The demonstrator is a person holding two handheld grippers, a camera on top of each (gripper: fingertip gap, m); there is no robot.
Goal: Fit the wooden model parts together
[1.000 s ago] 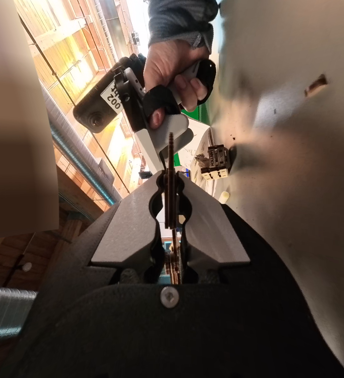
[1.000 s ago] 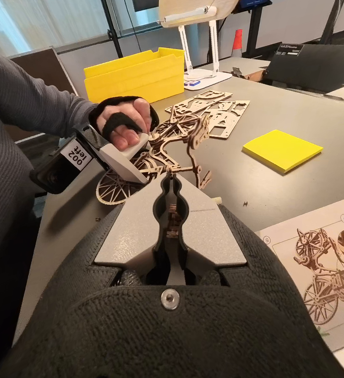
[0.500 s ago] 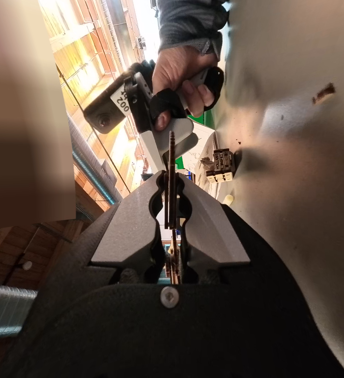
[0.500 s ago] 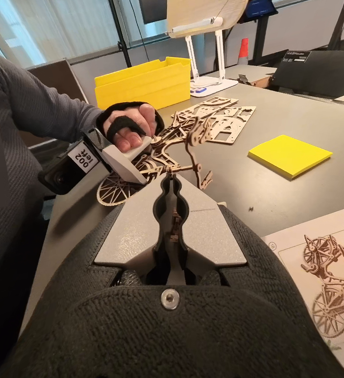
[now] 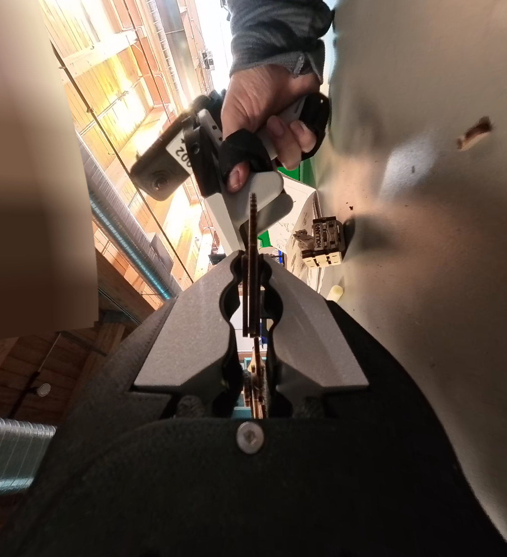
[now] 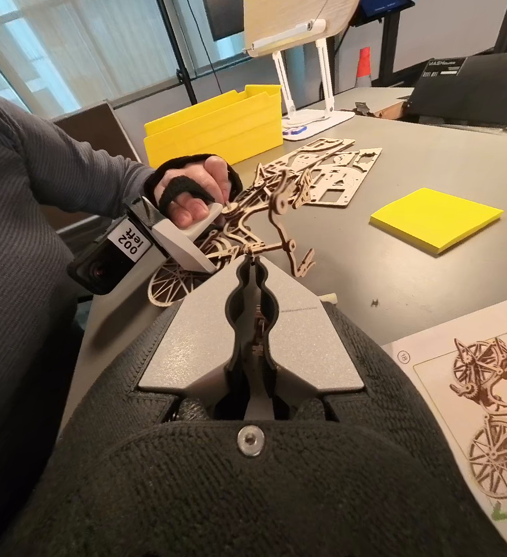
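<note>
Grey matte tabletop (image 6: 426,271) in an office-like room, glazed wall at upper left of the right wrist view. Left of frame: a grey-sleeved arm and the person's left hand (image 6: 195,193) hold the left gripper (image 6: 213,266), white-shelled with a black camera block; its tips sit at the spoked wheel of the pale laser-cut plywood bicycle-and-rider model (image 6: 246,217), centre frame, part lifted off the table. In the left wrist view that gripper's jaws stand nearly together on a thin dark wooden plate seen edge-on (image 5: 252,271), so it is clamped on the model. Centre, lower: the right gripper (image 6: 251,265), grey fingers closed to a hairline, tips pinching a slim wooden rod (image 6: 264,248) of the model; a small wooden piece also shows deep in the slot between the fingers. Behind centre: yellow plastic bin (image 6: 216,129), white-legged stand (image 6: 306,90), emptied plywood part sheets (image 6: 336,177). Right: yellow square notepad (image 6: 436,217); lower right, printed instruction sheet (image 6: 472,422). Handling judgement: the model looks very light, stiff in plane, brittle across thin struts and spokes; the rider's leg dangles and likely swings. Best held on solid frame plates or axle hubs, flat faces against pads, not on spokes. Press fits need straight pushing; twist risks snapping tabs.
</note>
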